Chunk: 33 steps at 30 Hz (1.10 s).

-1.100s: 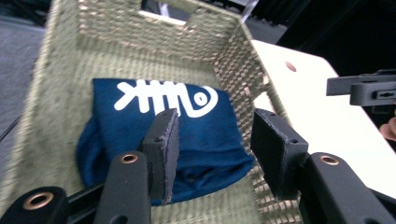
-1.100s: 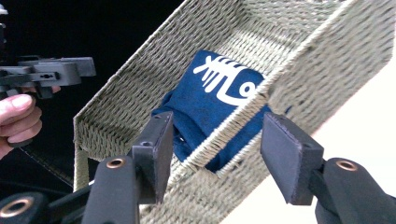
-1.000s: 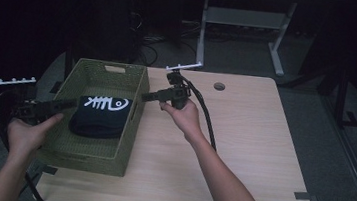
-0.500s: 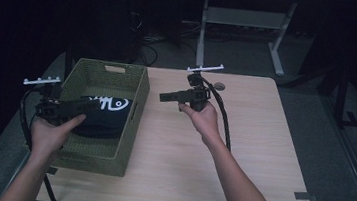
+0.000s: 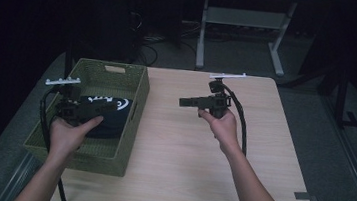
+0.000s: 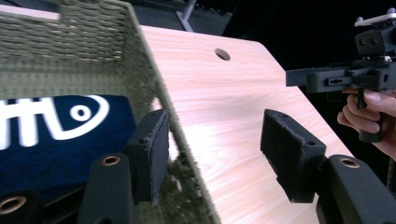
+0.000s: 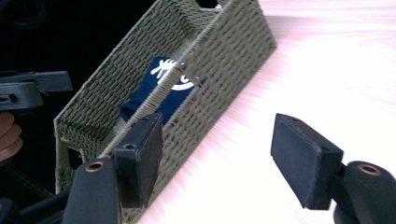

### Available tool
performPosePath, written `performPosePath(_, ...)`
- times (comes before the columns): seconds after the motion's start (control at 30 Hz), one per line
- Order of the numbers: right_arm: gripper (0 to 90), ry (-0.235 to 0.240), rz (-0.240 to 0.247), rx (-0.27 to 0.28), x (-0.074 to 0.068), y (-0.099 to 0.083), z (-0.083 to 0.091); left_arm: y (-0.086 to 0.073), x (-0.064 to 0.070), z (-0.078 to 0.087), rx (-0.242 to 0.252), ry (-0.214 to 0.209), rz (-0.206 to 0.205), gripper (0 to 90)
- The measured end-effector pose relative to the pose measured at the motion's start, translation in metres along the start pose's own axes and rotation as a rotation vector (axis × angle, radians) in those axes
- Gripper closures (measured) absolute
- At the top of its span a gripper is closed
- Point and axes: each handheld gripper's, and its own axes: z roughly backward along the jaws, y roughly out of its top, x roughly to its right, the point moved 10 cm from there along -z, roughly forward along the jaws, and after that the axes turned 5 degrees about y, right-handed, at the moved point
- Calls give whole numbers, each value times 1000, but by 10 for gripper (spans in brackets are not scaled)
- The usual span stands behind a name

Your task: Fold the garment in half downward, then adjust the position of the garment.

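My left gripper (image 5: 108,107) hangs released over the basket (image 5: 138,83) at the bench's left; my right gripper (image 5: 182,102), also released, hovers mid-bench. The folded dark cloth (image 6: 56,140) inside looks soft and light, so I would pinch a folded edge.

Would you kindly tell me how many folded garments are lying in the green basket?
1: a navy garment on the basket floor, near its middle; anything beneath it would be hidden.
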Motion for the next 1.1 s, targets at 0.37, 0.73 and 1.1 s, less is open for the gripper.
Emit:
performPosePath(0.37, 320, -41, -35, 25, 22, -12, 30, 1, 29, -19, -15, -53, -35, 410)
performPosePath(0.73, 315, -56, -70, 34, 38, -25, 47, -2, 50, -35, -34, -90, -49, 398)
performPosePath(1.1, 309, -86, -88, 55, 50, -35, 67, -5, 66, -47, -48, -117, -62, 395)
